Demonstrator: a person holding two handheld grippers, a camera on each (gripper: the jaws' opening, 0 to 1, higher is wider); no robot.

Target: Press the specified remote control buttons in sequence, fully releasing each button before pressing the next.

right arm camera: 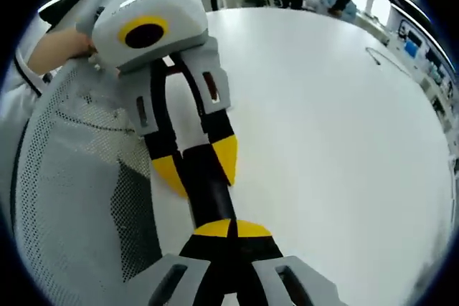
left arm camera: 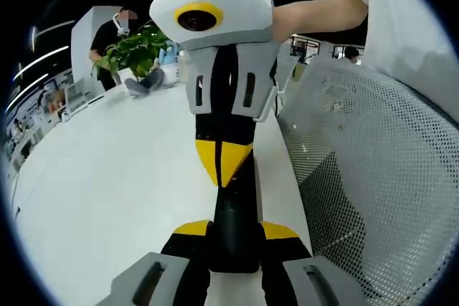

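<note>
Pressing step in hand, by my read. The left gripper point(left arm camera: 233, 231) clamps the remote point(left arm camera: 233, 223) between its yellow fingertips point(left arm camera: 192, 228). The right gripper point(left arm camera: 224, 164) comes in from opposite, its jaws pinched together with nothing between, and their point sits on the remote's far end. The remote lies lengthwise along the left fingers, pointing straight out toward the right gripper, above the white table point(left arm camera: 107, 177). I can't make out any buttons. Next should be a clean lift off the remote, fully clear, before lining up another press.
</note>
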